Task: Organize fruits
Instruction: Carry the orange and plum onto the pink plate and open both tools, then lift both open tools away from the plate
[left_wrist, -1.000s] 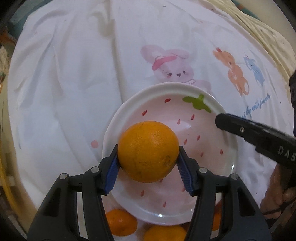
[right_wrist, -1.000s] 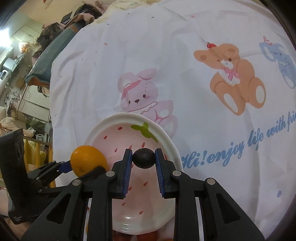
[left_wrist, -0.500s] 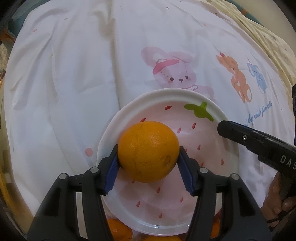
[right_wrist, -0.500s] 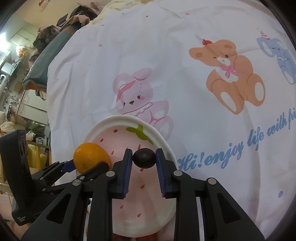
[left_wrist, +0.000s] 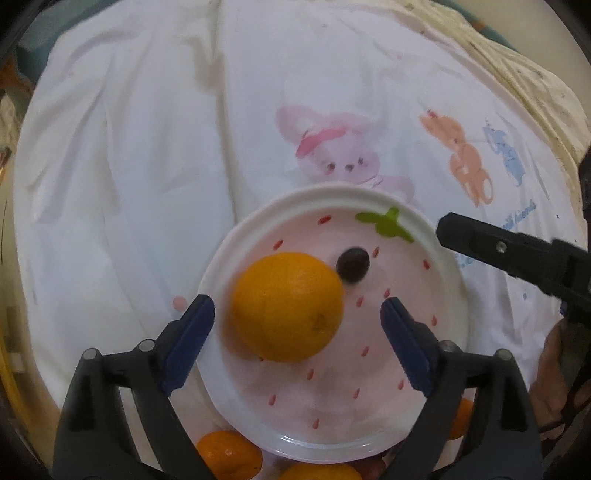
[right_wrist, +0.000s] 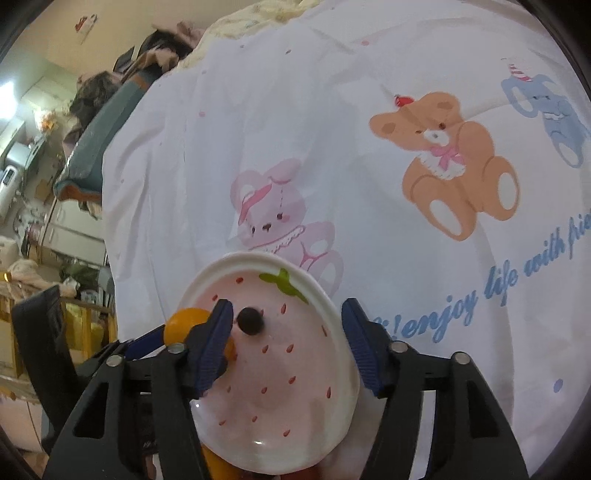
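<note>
A pink strawberry-pattern plate (left_wrist: 388, 398) lies on a white cartoon-print cloth. An orange (left_wrist: 286, 306) rests on the plate, free between the jaws of my open left gripper (left_wrist: 297, 325). A small dark round fruit (left_wrist: 352, 264) lies on the plate beside the orange. In the right wrist view my right gripper (right_wrist: 288, 339) is open above the plate (right_wrist: 295, 424), the dark fruit (right_wrist: 250, 321) lies near its left finger, and the orange (right_wrist: 181, 325) shows partly behind that finger.
More oranges (left_wrist: 229, 456) lie under the plate's near edge. The white cloth (left_wrist: 147, 166) with its bunny and bear prints stretches beyond the plate. The right gripper's black finger (left_wrist: 517, 254) reaches in from the right in the left wrist view. Room clutter (right_wrist: 44, 184) shows far left.
Both grippers have opened. The orange has dropped from the left gripper onto the plate. The dark fruit has dropped from the right gripper onto the plate beside it.
</note>
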